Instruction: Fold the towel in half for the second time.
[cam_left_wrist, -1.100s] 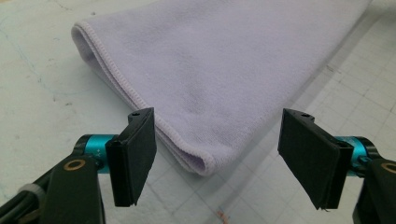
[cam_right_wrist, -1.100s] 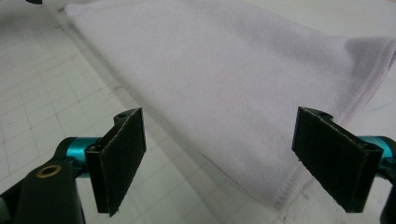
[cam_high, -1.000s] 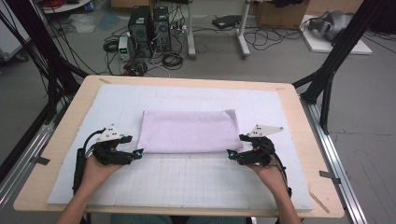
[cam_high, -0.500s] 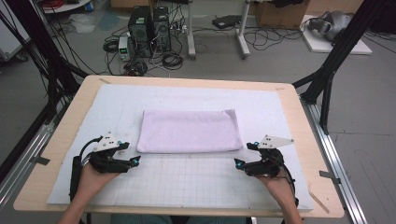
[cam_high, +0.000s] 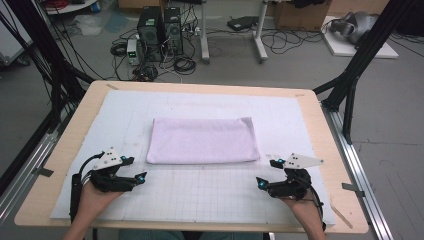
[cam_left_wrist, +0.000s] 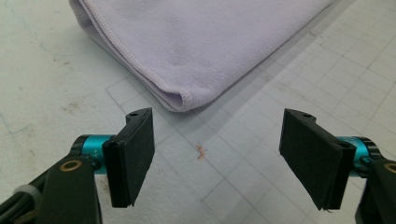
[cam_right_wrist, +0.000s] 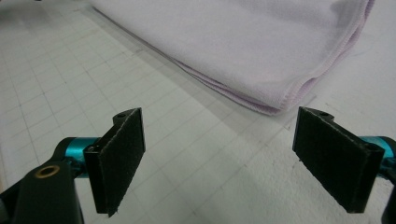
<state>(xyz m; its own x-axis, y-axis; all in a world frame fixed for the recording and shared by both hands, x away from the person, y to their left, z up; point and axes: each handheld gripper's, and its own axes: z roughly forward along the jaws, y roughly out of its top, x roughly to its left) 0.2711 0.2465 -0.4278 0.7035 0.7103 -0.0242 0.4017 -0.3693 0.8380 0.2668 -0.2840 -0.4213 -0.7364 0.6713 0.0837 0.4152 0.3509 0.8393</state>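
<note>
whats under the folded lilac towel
The folded lilac cloth towel lies flat on the white gridded mat that covers the wooden table. The patch of mat under it is covered, so anything there cannot be seen.

A folded lilac towel (cam_high: 203, 141) is lying flat in the middle of the white gridded mat (cam_high: 200, 192). The 2 grippers are resting near the table's front edge, the left gripper (cam_high: 135, 176) and right gripper (cam_high: 266, 173) each sitting apart from the towel's near corners, hands gripping them.
</note>
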